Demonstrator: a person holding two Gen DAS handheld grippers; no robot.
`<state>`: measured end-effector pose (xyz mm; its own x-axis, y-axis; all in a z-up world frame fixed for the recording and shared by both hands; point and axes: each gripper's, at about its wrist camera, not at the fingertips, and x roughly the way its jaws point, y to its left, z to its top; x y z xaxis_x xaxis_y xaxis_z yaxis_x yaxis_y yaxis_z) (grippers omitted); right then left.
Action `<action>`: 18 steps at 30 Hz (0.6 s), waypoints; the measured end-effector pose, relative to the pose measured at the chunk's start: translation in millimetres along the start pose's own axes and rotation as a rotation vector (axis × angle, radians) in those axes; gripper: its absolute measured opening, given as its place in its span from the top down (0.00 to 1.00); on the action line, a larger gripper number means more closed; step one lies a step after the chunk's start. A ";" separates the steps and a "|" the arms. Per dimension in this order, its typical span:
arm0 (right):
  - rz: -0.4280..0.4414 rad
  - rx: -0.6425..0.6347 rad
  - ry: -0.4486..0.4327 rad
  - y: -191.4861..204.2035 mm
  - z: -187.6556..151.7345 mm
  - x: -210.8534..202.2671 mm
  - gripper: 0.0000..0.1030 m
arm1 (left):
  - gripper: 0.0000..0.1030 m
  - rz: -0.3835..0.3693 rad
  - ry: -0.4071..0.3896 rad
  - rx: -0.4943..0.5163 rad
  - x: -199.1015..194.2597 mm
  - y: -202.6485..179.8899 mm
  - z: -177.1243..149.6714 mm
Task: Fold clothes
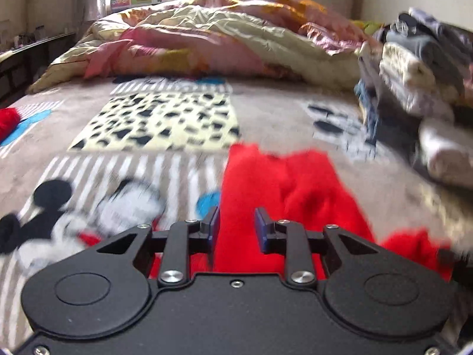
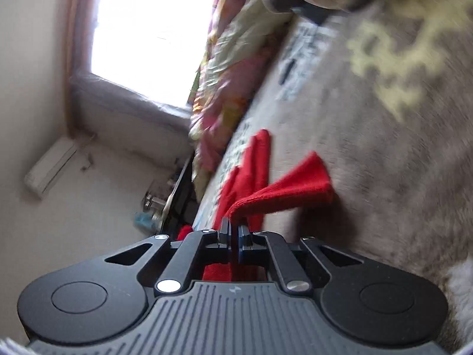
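Observation:
A red garment point(image 1: 283, 183) lies crumpled on the cartoon-print bed cover point(image 1: 266, 109), in the lower middle of the left wrist view. My left gripper point(image 1: 238, 219) hovers just over its near part, open, with red cloth showing through the gap between the blue pads and nothing pinched. The right wrist view is tilted. There my right gripper point(image 2: 233, 224) is shut on an edge of the red garment point(image 2: 295, 189), which fans out from the fingertips and trails over the bed cover point(image 2: 384, 148). Both views are motion-blurred.
A bunched floral quilt point(image 1: 207, 38) fills the far end of the bed. A pile of clothes point(image 1: 414, 88) stands at the right. Another red item point(image 1: 9, 121) lies at the left edge, near a dark bed rail point(image 1: 29, 47). A bright window point(image 2: 153, 35) is beyond.

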<state>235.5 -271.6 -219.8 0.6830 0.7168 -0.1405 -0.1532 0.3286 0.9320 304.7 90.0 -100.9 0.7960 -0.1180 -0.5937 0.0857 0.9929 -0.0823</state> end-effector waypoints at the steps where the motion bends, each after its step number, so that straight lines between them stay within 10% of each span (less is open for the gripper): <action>1: -0.008 -0.007 0.004 -0.1 -0.9 2.3 0.94 | 0.76 -0.007 0.008 0.005 9.3 -1.9 7.6; 6: -0.025 0.016 0.040 -6.4 -3.8 12.3 0.94 | 0.76 -0.028 0.037 0.060 56.6 -19.7 30.0; 10: -0.010 0.027 0.049 -7.2 -2.0 16.3 0.94 | 0.76 0.112 0.101 0.135 94.5 -27.1 28.4; 18: -0.012 0.029 0.070 -8.2 0.7 19.3 0.94 | 0.76 0.072 0.113 0.073 109.0 -15.9 28.7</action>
<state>250.4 -260.8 -230.0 0.6331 0.7543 -0.1738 -0.1240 0.3205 0.9391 407.3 61.8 -141.4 0.7296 -0.0436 -0.6825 0.0775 0.9968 0.0192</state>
